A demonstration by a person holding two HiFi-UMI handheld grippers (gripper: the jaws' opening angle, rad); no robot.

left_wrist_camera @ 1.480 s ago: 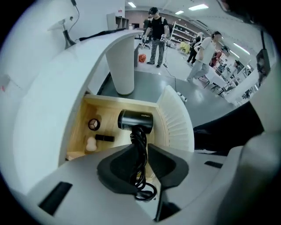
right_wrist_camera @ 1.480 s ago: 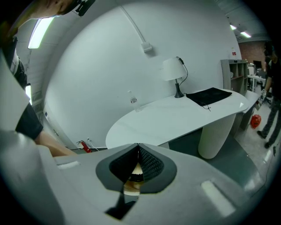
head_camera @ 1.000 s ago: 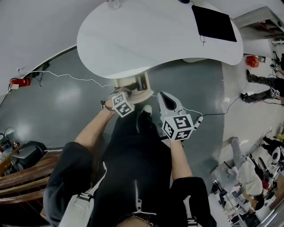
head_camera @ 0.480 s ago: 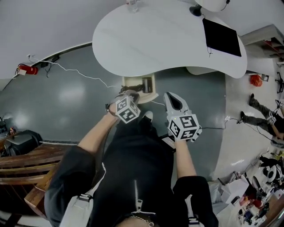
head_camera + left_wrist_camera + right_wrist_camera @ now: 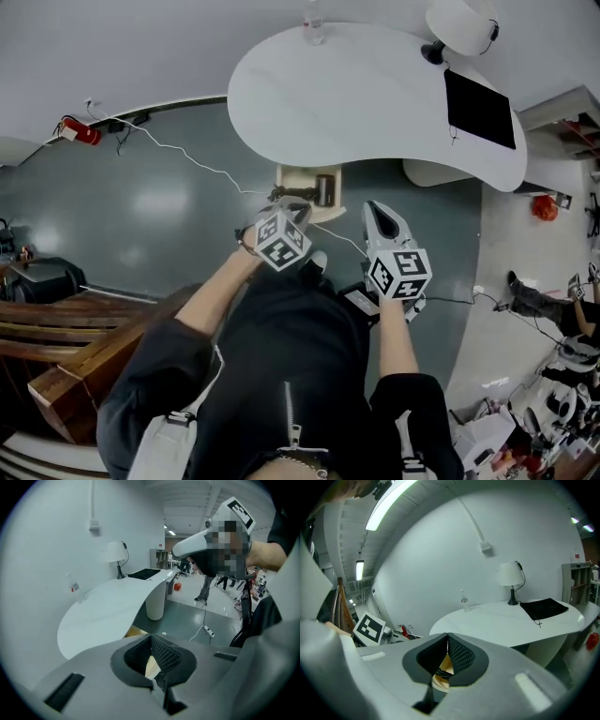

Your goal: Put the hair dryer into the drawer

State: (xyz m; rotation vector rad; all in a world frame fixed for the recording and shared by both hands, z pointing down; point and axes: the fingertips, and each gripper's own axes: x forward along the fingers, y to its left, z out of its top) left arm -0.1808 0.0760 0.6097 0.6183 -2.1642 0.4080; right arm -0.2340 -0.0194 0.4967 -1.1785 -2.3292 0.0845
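A light wooden drawer (image 5: 298, 178) stands pulled out below the white table's (image 5: 366, 94) near edge. A dark object (image 5: 325, 187) lies in it, apparently the hair dryer, and a thin cord (image 5: 339, 238) trails out across the floor. My left gripper (image 5: 292, 208) hangs above the drawer's near side, shut and empty. My right gripper (image 5: 375, 210) floats just right of the drawer, its pads together with nothing between them. In the left gripper view the closed tips (image 5: 151, 637) point down at the drawer (image 5: 136, 631). In the right gripper view the tips (image 5: 448, 635) frame the drawer (image 5: 440, 681).
On the table stand a lamp (image 5: 461, 25), a clear bottle (image 5: 313, 28) and a black mat (image 5: 480, 108). A power strip (image 5: 360, 302) lies on the grey floor by my right side. Wooden furniture (image 5: 66, 337) is at the left. People stand at the far right (image 5: 553, 309).
Both grippers have risen away from the drawer, the left one more, and both rolled a little. The drawer stays pulled out with the dark object inside.
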